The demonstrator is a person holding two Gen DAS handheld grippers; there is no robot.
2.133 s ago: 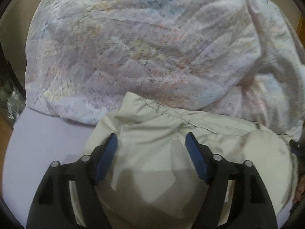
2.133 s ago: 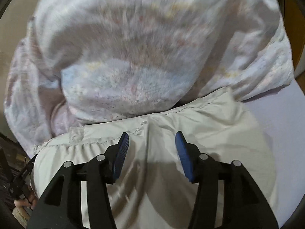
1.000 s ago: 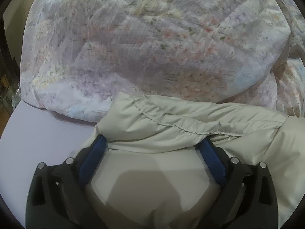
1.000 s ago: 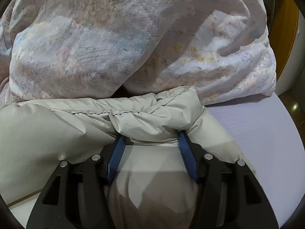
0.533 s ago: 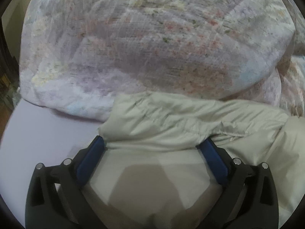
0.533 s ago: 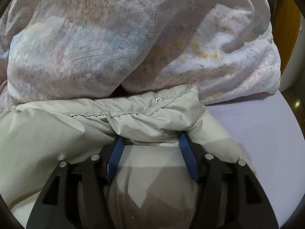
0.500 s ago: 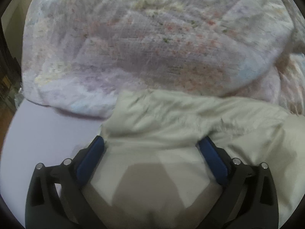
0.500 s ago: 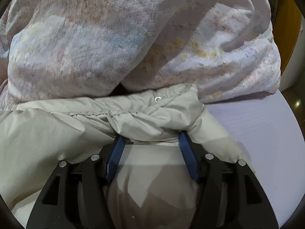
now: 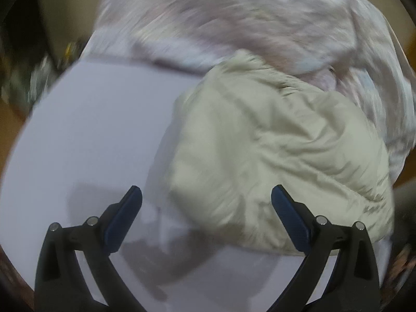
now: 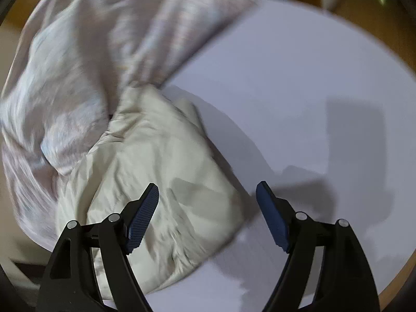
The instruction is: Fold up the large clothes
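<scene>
A cream padded jacket lies folded in a compact bundle on a pale lavender table. In the left wrist view it sits right of centre, and my left gripper hangs open and empty above its near left edge. In the right wrist view the jacket lies at lower left, and my right gripper is open and empty above its near right edge. Both views are motion-blurred.
A large floral quilt is heaped behind the jacket and touches its far side; it also fills the upper left of the right wrist view. Bare table surface stretches to the right. The table's curved edge borders wooden floor.
Both grippers have pulled back and up from the jacket's folded edge and swung outward. The jacket lies folded over on itself. Their jaws stay wide open.
</scene>
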